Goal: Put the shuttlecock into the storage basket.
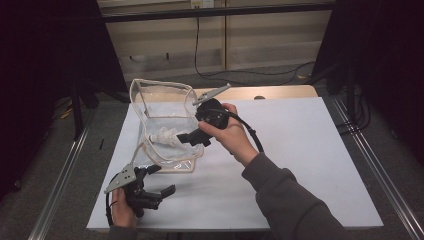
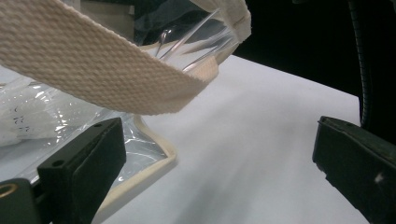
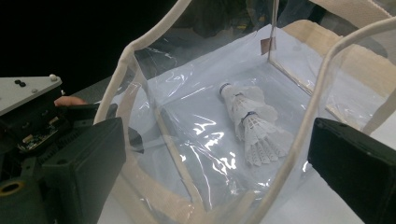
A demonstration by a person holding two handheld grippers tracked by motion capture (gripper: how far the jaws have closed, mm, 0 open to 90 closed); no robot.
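Note:
A clear plastic bag point(image 1: 161, 107) with cream trim stands open on the white table top point(image 1: 300, 150), left of centre. Stacked white shuttlecocks point(image 3: 254, 126) lie on its floor, also visible from above as shuttlecocks point(image 1: 164, 137). My right gripper point(image 1: 194, 139) is at the bag's right side with its jaws pointing into the mouth. In the right gripper view the right gripper point(image 3: 215, 144) is open, its jaws wide apart either side of the cream rim point(image 3: 308, 107). My left gripper point(image 1: 161, 180) is open near the bag's front corner. A cream webbing strap point(image 2: 93, 65) hangs above its jaws.
The white top ends close in front of the left hand point(image 1: 122, 212). Metal rails point(image 1: 65, 170) run along both sides of the table. A wooden strip point(image 1: 280, 92) sits behind the white top, and a black cable point(image 1: 240, 75) lies on the floor beyond.

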